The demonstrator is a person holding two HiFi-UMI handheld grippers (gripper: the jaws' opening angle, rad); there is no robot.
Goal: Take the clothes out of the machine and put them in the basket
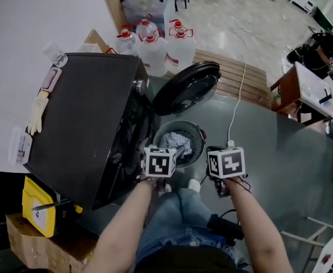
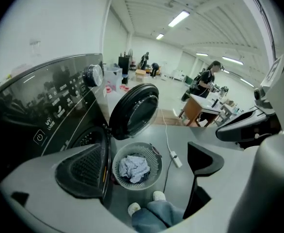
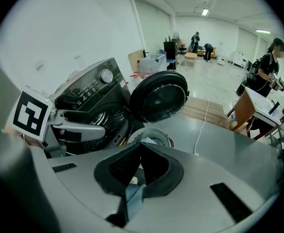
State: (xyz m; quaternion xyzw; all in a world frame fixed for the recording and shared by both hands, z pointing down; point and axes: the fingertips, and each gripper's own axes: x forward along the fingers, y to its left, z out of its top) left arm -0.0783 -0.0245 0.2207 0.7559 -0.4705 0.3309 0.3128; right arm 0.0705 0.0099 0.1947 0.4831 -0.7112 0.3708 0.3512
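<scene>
A basket was set by the machine's open door, seemingly for a short drop; a cloth was seen inside. The left claw was held apart and the right claw pressed together, both empty.

Left gripper: jaws wide apart, empty, pitched down. Right gripper: jaws pressed together, empty, pitched down. Left forearm and right forearm bare, side by side.

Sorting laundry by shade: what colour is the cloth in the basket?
Pale blue-grey cloth, clearest in the left gripper view.
</scene>
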